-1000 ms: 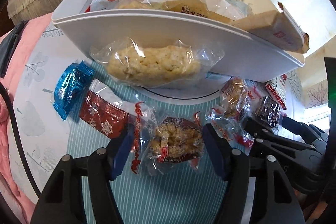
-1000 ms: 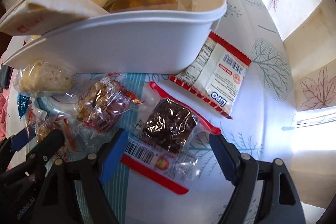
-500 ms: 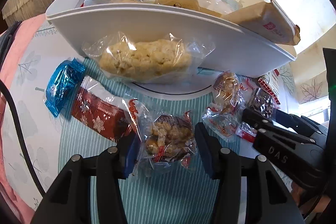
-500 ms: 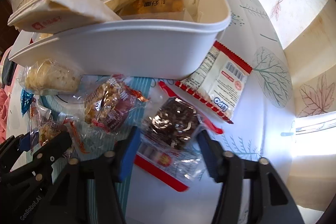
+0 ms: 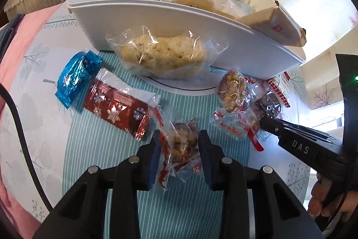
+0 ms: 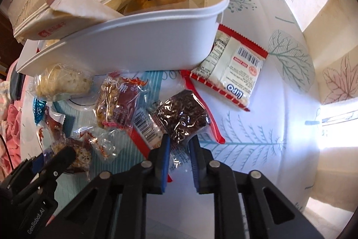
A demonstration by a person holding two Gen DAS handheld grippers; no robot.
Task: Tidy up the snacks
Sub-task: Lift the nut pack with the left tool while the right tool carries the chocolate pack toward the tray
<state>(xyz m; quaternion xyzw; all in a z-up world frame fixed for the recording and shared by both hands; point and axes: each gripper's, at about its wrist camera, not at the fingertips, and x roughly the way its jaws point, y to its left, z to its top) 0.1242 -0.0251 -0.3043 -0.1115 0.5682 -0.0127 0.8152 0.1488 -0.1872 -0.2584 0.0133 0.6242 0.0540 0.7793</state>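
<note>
A white bin (image 5: 170, 21) holding several snack packs stands at the back; it also shows in the right wrist view (image 6: 134, 41). My left gripper (image 5: 179, 147) is shut on a clear-wrapped nut cluster snack (image 5: 182, 145) over the striped mat. My right gripper (image 6: 179, 145) is shut on a dark chocolate-coloured snack pack (image 6: 181, 118) with a red edge. Loose on the mat lie a rice-puff bar (image 5: 163, 55), a blue foil candy (image 5: 76, 80), a red snowflake pack (image 5: 116, 106) and another nut cluster pack (image 6: 116, 102).
A white and red wafer pack (image 6: 235, 68) leans against the bin's right corner. A pink cloth (image 5: 13, 55) lies at the left of the leaf-printed tablecloth (image 6: 257, 127). A black cable (image 5: 20, 136) runs along the left side.
Both grippers have closed from open: the left onto the nut cluster snack, the right onto the dark snack pack. Both packs now sit pinched between the pads.
</note>
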